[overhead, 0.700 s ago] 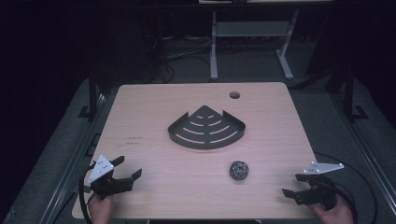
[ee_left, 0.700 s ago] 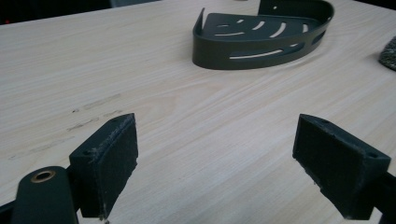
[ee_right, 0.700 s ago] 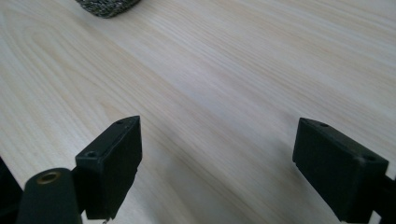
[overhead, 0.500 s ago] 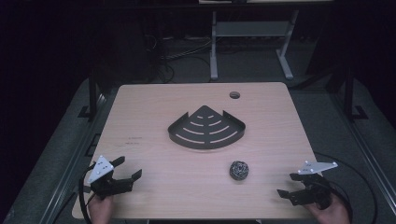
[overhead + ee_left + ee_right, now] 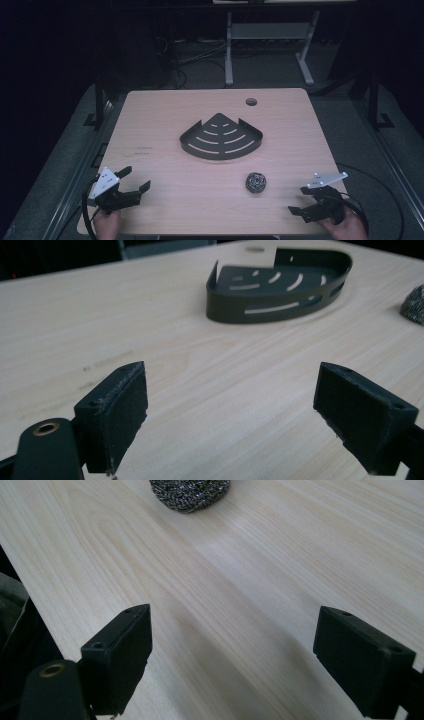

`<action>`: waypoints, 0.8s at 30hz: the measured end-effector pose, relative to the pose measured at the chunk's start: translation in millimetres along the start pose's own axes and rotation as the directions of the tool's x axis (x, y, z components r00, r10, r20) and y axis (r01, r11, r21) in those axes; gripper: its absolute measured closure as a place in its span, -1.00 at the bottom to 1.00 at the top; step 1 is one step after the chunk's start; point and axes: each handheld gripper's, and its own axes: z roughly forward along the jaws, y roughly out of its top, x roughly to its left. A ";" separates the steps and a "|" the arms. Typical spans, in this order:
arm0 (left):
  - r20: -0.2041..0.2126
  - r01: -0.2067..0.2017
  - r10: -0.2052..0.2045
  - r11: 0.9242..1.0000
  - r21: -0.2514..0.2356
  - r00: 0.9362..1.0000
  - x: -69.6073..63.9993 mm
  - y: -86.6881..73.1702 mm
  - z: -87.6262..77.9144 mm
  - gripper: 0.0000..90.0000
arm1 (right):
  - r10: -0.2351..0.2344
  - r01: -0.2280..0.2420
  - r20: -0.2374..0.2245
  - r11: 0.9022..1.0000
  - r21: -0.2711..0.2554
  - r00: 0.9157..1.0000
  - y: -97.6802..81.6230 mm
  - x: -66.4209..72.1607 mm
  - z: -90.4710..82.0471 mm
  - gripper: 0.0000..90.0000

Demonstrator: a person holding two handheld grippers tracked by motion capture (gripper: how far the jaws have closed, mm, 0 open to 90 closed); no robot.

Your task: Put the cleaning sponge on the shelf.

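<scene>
Steel scourer [image 5: 256, 183] near the tabletop's [image 5: 165, 125] front edge, right of centre, black corner rack [image 5: 221, 137] mid-tabletop, right gripper [image 5: 309, 201] at front right corner, fingers wide apart and empty, left gripper [image 5: 134, 181] at front left corner, likewise spread, empty

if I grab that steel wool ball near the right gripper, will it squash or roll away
The steel wool ball looks like loose coiled wire, so it probably squashes a bit and weighs little. Its rounded shape on the smooth table suggests a nudge could roll it; the rough surface should grip well.

Silvery scourer [image 5: 256, 182], black slotted rack [image 5: 221, 137]
</scene>
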 end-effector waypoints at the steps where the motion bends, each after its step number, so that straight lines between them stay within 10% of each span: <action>1: -0.005 -0.008 0.008 1.000 -0.001 1.000 -0.3 0.5 -0.6 -0.70 | -0.009 0.009 0.001 1.000 0.005 1.000 1.8 0.9 1.0 -0.68; 24: 0.019 -0.011 0.010 1.000 0.021 1.000 1.0 0.1 2.8 -0.70 | -0.118 0.120 -0.036 0.990 0.071 0.992 55.4 12.8 13.8 -0.68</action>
